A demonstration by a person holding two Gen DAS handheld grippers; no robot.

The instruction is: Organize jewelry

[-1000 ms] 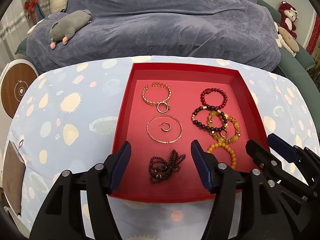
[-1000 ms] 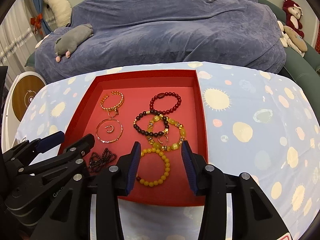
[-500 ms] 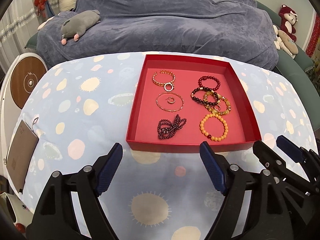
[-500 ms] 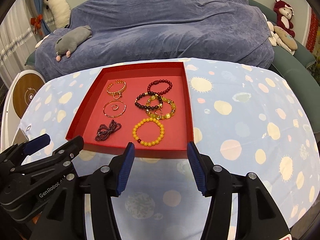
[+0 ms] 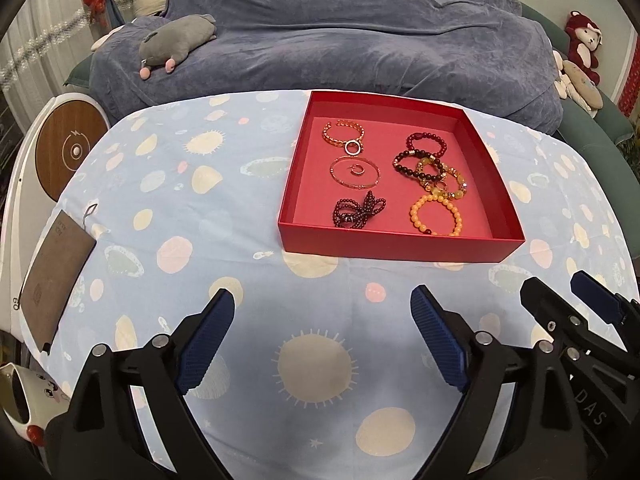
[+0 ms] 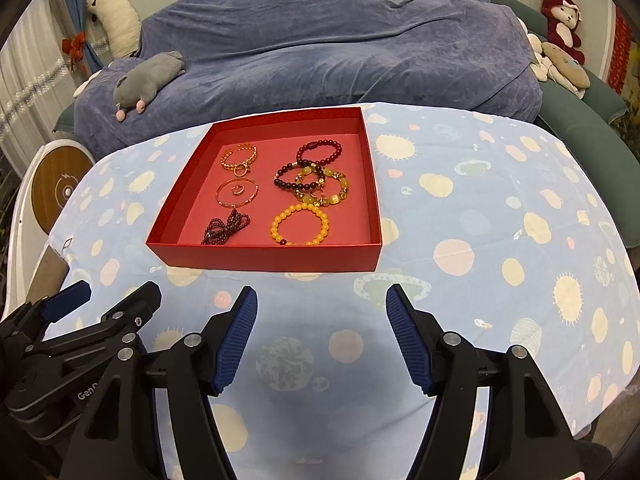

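A red tray [image 5: 400, 246] [image 6: 264, 258] lies on the spotted blue tablecloth with several bracelets inside. Among them are an orange bead bracelet [image 5: 434, 198] [image 6: 276, 225], a dark bead bundle [image 5: 352, 216] [image 6: 224, 226], gold bangles at the left and dark red and yellow bead bracelets at the right. My left gripper [image 5: 322, 298] [image 6: 118, 287] hovers over the cloth in front of the tray, its jaws opening with nothing between them. Beside it on the right, my right gripper [image 6: 322, 293] [image 5: 556, 282] is likewise opening and holds nothing.
A brown card [image 5: 52, 276] lies at the table's left edge and a mug [image 5: 24, 404] sits at the near left corner. Behind the table is a sofa under a blue cover [image 6: 320, 40] with a grey plush toy [image 6: 148, 78]. A round white device [image 5: 68, 148] stands left.
Both grippers have drawn back from over the tray to the cloth in front of it, and both pairs of jaws have widened. The jewelry stays in the tray.
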